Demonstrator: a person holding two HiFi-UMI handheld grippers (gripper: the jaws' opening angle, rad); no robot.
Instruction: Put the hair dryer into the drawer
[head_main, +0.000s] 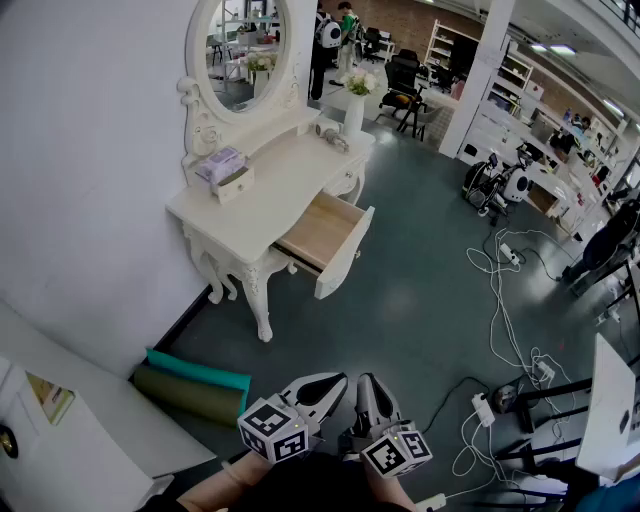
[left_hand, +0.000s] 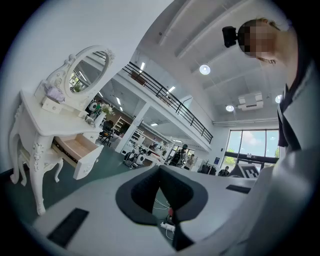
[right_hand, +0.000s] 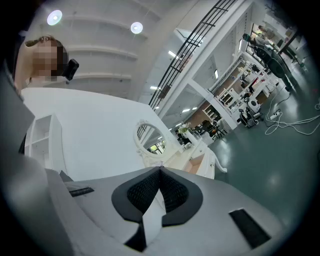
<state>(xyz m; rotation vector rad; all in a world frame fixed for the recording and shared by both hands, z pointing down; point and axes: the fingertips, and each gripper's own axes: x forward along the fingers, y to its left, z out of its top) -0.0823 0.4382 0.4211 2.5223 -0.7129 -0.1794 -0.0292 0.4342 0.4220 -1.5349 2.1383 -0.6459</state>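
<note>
Left gripper (head_main: 336, 382) and right gripper (head_main: 366, 382) sit pinched together (both empty), far from the open drawer (head_main: 322, 232); hair dryer (head_main: 331, 136) lies beside vase (head_main: 355, 112)

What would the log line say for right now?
stage: not started | left gripper: shut, empty | right gripper: shut, empty | drawer: open | hair dryer: on table
</note>
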